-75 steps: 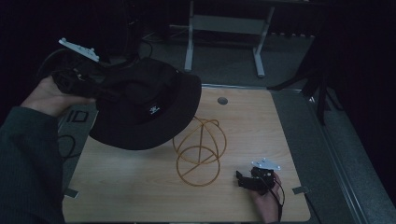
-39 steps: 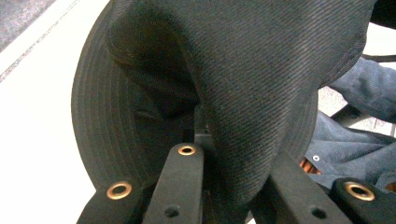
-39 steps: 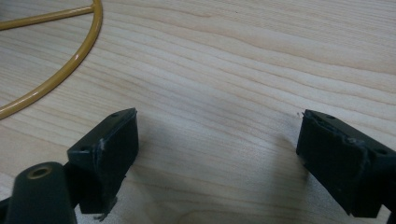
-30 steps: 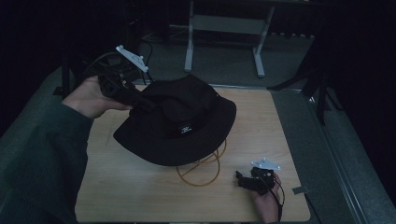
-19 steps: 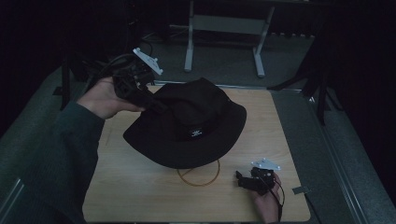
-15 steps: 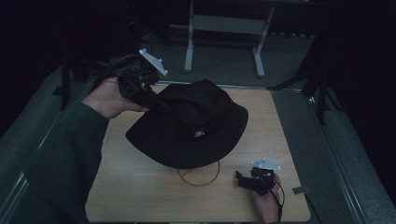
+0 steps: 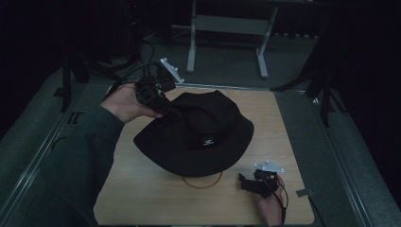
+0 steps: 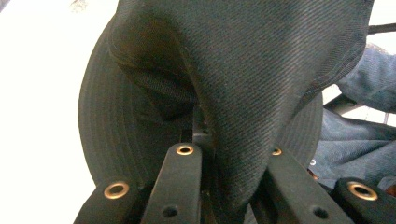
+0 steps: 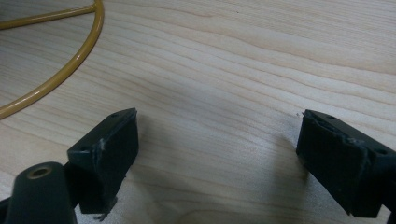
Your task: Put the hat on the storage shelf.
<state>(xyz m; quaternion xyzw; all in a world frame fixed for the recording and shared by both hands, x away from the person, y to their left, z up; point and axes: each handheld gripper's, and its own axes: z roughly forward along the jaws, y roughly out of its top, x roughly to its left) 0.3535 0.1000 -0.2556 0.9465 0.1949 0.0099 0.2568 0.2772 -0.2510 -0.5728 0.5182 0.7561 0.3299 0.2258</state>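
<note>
A black bucket hat [image 7: 198,135] with a small white label sits over a yellow wire stand [image 7: 202,182] in the middle of the wooden table; just the stand's base ring shows below the brim. My left gripper [image 7: 172,112] is shut on the hat's crown at its back left. In the left gripper view the black cloth [image 8: 243,93] is pinched between the jaws. My right gripper [image 7: 242,180] rests low on the table at the front right, open, with bare wood between its fingers [image 9: 109,149]. The yellow ring [image 9: 70,65] curves past at the upper left of the right gripper view.
The light wooden table [image 7: 142,198] has bare room at the front left and the far right. A grey metal frame [image 7: 227,23] stands on the floor behind the table. A small grey tab [image 7: 304,192] lies at the right front edge.
The left hand carried the hat from the left of the table rightward and down over the wire stand, which now shows just its base ring. The right gripper stayed still.
</note>
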